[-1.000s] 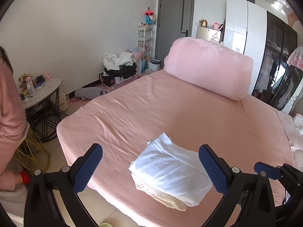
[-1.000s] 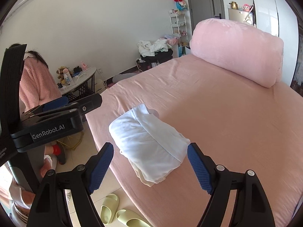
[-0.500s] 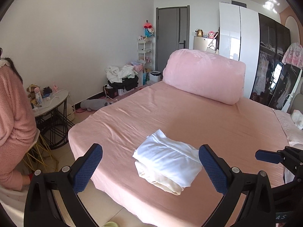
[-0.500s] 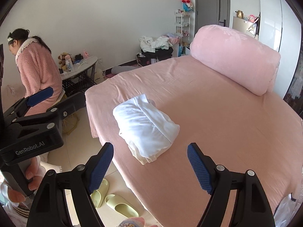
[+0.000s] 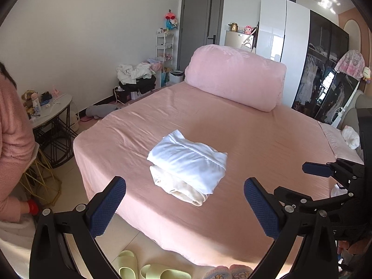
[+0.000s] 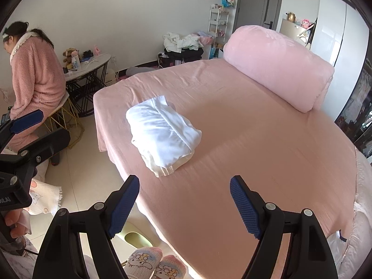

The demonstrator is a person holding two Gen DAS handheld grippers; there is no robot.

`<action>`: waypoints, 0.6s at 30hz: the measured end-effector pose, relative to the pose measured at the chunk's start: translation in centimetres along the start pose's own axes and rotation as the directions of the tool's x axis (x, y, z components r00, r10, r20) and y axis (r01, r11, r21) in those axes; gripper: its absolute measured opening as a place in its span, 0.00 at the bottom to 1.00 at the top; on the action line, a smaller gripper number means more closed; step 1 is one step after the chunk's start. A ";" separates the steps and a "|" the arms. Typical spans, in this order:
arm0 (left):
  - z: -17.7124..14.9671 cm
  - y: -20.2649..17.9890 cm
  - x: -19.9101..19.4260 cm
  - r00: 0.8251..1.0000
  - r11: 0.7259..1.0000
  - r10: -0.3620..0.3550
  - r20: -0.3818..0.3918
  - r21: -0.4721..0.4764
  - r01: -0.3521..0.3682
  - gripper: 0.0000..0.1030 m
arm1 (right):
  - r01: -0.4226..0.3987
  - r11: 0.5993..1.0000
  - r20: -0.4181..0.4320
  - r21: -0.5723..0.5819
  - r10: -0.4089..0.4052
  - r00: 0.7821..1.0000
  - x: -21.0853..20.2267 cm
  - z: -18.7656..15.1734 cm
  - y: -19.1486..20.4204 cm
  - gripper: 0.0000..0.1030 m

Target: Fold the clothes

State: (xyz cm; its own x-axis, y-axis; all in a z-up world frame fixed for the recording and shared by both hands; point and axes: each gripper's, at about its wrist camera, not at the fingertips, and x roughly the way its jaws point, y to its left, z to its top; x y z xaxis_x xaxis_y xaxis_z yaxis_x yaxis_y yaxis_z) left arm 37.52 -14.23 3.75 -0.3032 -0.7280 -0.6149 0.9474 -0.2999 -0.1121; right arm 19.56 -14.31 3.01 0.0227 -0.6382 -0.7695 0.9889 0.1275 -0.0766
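Your white garment (image 5: pixel 188 162) already lies folded in a compact bundle near the bed (image 5: pixel 267 144) corner, and both the left gripper (image 5: pixel 184 207) and right gripper (image 6: pixel 184 203) hang clear, jaws apart and empty, so little folding seems left.

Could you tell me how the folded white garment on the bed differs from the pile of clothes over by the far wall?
The folded white garment is a neat, compact bundle lying flat on the pink bed; the pile of clothes is a loose, crumpled heap. The garment lies alone, while the pile sits on something dark beside the white shelf rack. Both are largely white fabric.
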 end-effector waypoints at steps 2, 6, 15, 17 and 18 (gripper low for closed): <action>-0.4 -0.8 0.0 1.000 1.000 -0.005 -0.017 0.029 0.006 1.00 | -0.002 1.000 -0.006 -0.001 0.002 1.000 0.0 -0.2 0.1 0.78; -1.1 -2.6 0.1 0.997 0.991 0.068 -0.041 0.118 -0.063 1.00 | 0.004 1.000 -0.026 -0.006 -0.004 1.000 -0.1 -1.0 0.0 0.78; -1.2 -2.5 -0.4 0.998 0.994 0.029 -0.063 0.103 -0.023 1.00 | 0.064 0.998 -0.040 0.025 -0.063 0.997 -0.6 -1.8 -0.8 0.78; -1.3 -2.5 -0.4 0.997 0.994 0.038 -0.068 0.108 -0.031 1.00 | 0.078 0.997 -0.045 0.019 -0.077 0.996 -0.5 -1.8 -0.6 0.78; -1.3 -2.5 -0.4 0.997 0.994 0.033 -0.072 0.106 -0.025 1.00 | 0.082 0.997 -0.050 0.014 -0.082 0.995 -0.4 -1.9 -0.5 0.78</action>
State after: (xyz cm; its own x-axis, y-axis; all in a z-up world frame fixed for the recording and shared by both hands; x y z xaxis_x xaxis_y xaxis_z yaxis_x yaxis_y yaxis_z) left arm 35.39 -12.44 3.27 -0.2640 -0.6912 -0.6727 0.9384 -0.3453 -0.0134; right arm 18.76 -12.70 2.22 -0.0655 -0.6081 -0.7911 0.9893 0.0641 -0.1312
